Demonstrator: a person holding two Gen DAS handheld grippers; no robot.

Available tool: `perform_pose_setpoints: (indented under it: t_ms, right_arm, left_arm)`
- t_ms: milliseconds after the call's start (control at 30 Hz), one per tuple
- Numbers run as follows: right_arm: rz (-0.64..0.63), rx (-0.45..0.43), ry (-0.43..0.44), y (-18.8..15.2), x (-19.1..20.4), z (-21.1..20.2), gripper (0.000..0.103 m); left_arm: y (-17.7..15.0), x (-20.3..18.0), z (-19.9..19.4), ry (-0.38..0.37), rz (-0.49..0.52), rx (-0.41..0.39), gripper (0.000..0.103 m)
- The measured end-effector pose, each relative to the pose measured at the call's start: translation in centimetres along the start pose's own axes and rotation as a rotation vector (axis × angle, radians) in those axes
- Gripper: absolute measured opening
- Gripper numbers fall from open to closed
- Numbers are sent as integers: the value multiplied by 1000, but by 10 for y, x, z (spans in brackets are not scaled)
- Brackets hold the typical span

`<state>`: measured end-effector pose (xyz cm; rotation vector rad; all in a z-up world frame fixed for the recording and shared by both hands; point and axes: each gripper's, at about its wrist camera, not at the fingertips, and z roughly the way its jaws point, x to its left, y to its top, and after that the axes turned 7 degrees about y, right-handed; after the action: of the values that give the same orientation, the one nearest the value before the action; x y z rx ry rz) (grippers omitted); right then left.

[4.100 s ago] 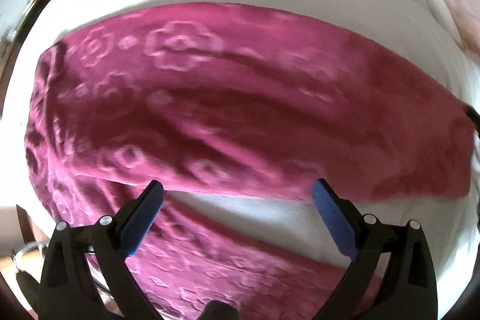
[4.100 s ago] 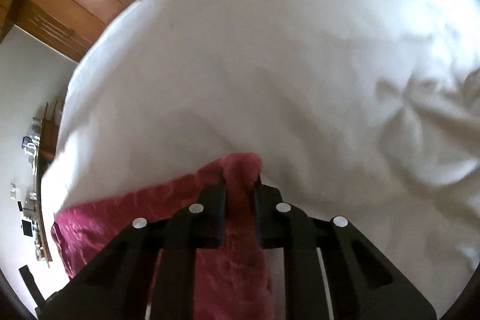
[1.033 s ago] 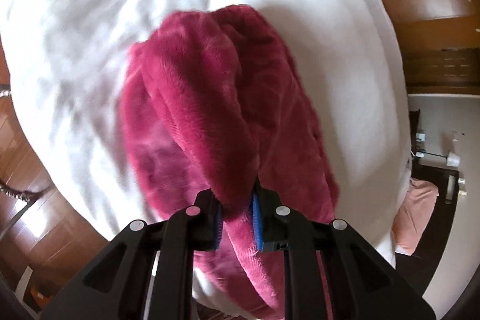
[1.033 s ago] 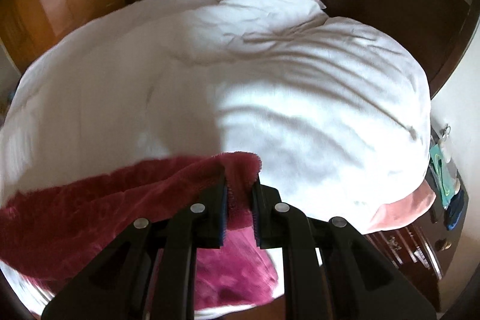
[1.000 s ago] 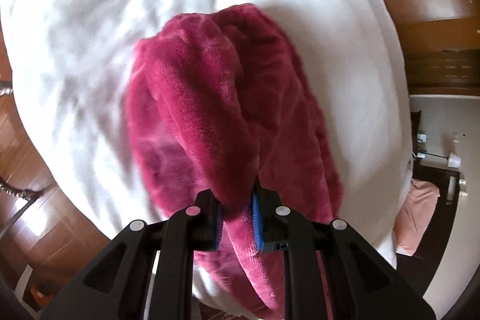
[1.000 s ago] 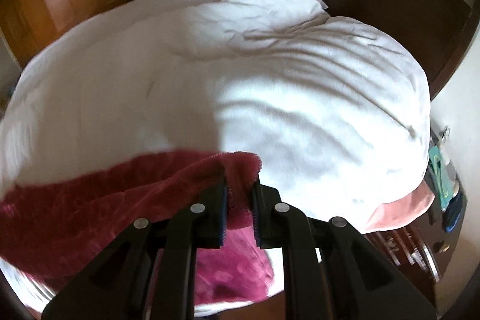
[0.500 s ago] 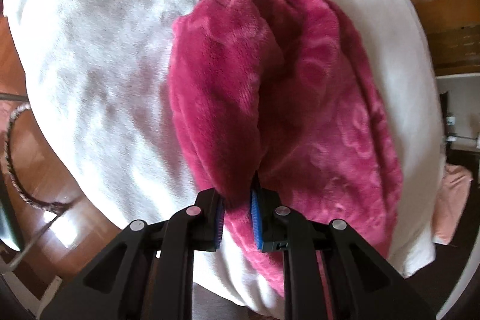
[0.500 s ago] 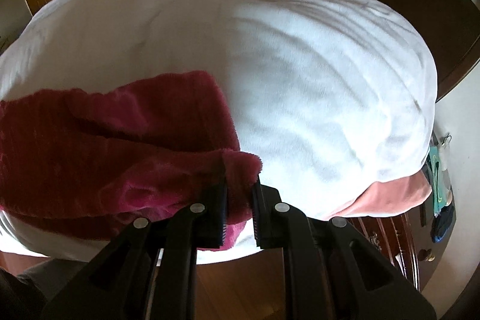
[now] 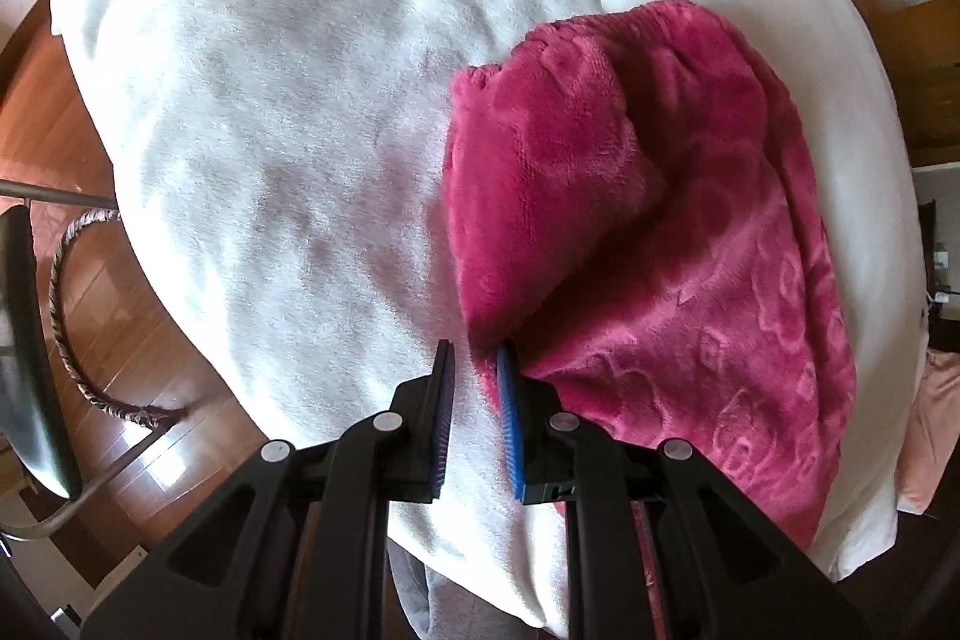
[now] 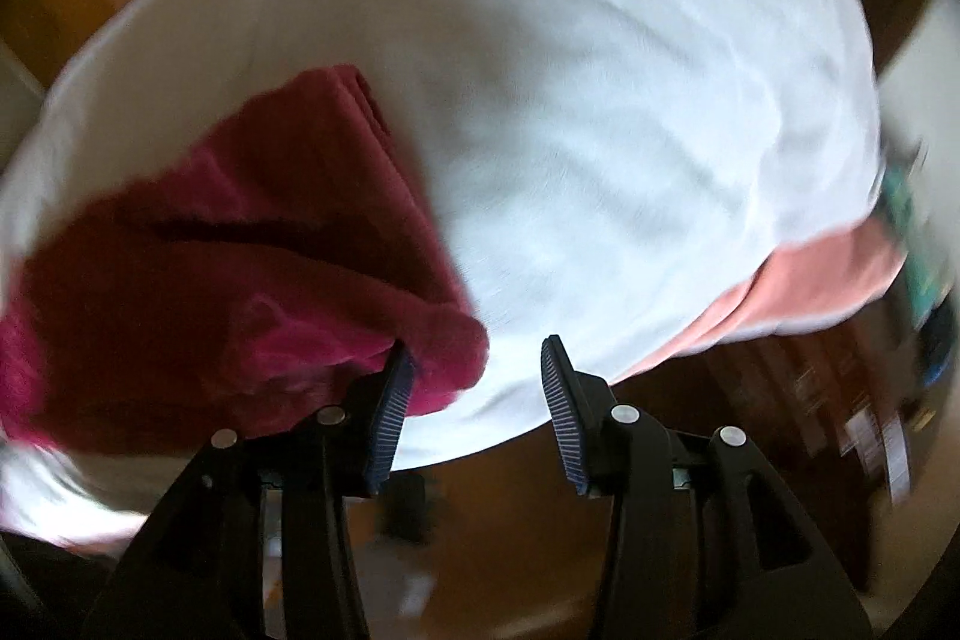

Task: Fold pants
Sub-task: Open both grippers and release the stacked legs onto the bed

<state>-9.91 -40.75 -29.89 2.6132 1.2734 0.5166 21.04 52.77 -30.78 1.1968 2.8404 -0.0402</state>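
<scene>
The crimson plush pants (image 9: 648, 244) lie folded on the white bed cover (image 9: 288, 148). In the left wrist view my left gripper (image 9: 474, 388) is slightly open and empty, its right pad touching the near corner of the folded pants. In the blurred right wrist view the pants (image 10: 240, 268) lie at the left on the cover (image 10: 600, 112). My right gripper (image 10: 477, 388) is wide open and empty, and its left fingertip is against the pants' near corner.
The bed's edge falls to a wooden floor (image 9: 96, 340) on the left, with a metal chair frame (image 9: 36, 352) and a braided cord (image 9: 66, 316) there. A pink sheet (image 10: 804, 280) shows under the cover at the right.
Both grippers have opened and let go of the pants, which now rest folded on the bed. The right gripper is moving, and its view has blurred.
</scene>
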Motion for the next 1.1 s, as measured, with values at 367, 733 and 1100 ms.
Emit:
perform_pose_setpoints:
  t_ms: [367, 733, 1100]
  right_arm:
    - [226, 76, 252, -17, -10, 8, 46]
    - [222, 86, 266, -5, 28, 35, 61]
    - [284, 110, 280, 12, 40, 55, 61]
  left_arm:
    - [-16, -6, 6, -137, -22, -19, 73]
    - [-5, 0, 14, -183, -105, -12, 71]
    - [10, -17, 18, -103, -43, 0, 16]
